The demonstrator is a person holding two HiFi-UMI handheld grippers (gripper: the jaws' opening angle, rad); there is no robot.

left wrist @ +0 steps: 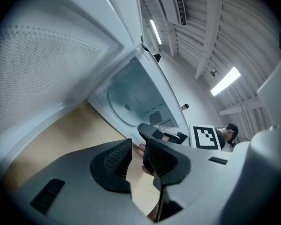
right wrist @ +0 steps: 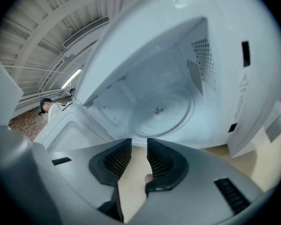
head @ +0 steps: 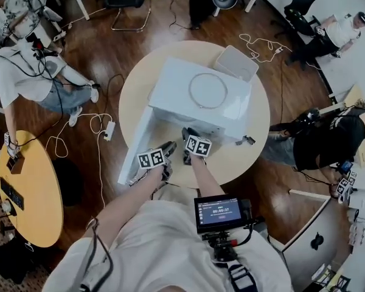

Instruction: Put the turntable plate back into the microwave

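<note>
Both my claws hang over the near edge of the round table (head: 257, 140), right in front of the white microwave (head: 201, 93) that sits at the table's middle. Its door (head: 134, 146) is swung wide open toward the table's left edge. My left gripper (left wrist: 136, 161) has its jaws parted a moderate way with nothing between the ribbed pads, just bare tabletop showing through the gap. It's the same story on my right gripper (right wrist: 139, 158): jaws partly apart, holding nothing, aimed straight into the open cavity. And there's the turntable plate (right wrist: 161, 114), a clear glass disc lying flat on the cavity floor inside the microwave, with its hub showing at the centre. From the left gripper view I catch the same plate at an angle, past the door's inner face.
</note>
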